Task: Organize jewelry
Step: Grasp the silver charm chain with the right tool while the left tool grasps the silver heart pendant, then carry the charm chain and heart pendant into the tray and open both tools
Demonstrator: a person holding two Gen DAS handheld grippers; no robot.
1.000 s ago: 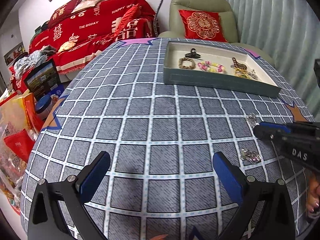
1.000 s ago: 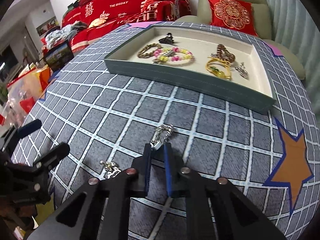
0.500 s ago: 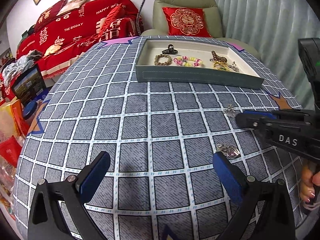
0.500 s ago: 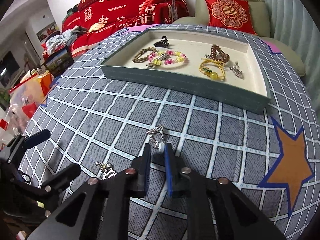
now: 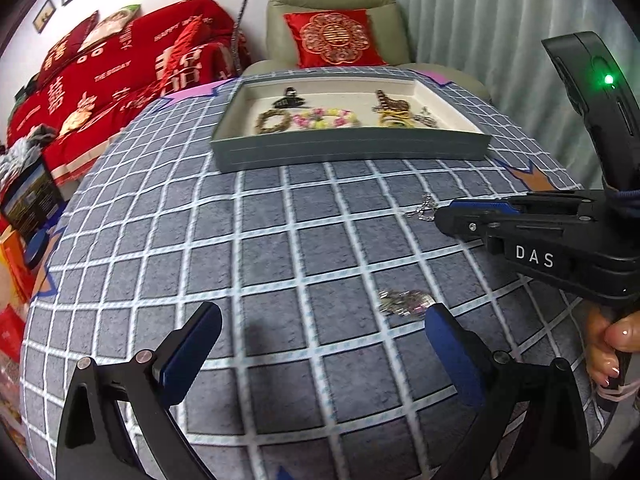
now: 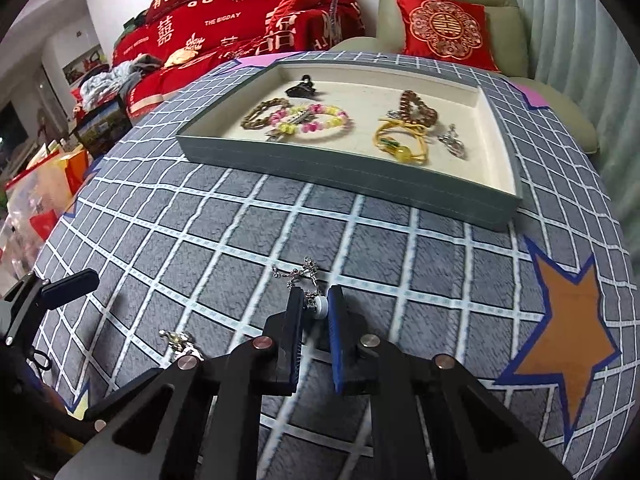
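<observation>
A silver chain with a white bead lies on the grey checked cloth, and my right gripper is closing its jaws on the bead end. The left wrist view shows that gripper coming in from the right with the chain at its tip. My left gripper stands open low over the cloth. A second silver trinket lies just ahead of its right finger; the right wrist view shows that trinket too. The grey tray behind holds several bracelets and clips.
The tray takes up the table's far side, with a green armchair and red cushion behind it. A red-covered sofa is at far left and bags sit on the floor to the left. An orange star marks the cloth at right.
My left gripper has shifted right, so the second trinket now lies by its right finger. The chain's bead end now sits between the right gripper's pads.
</observation>
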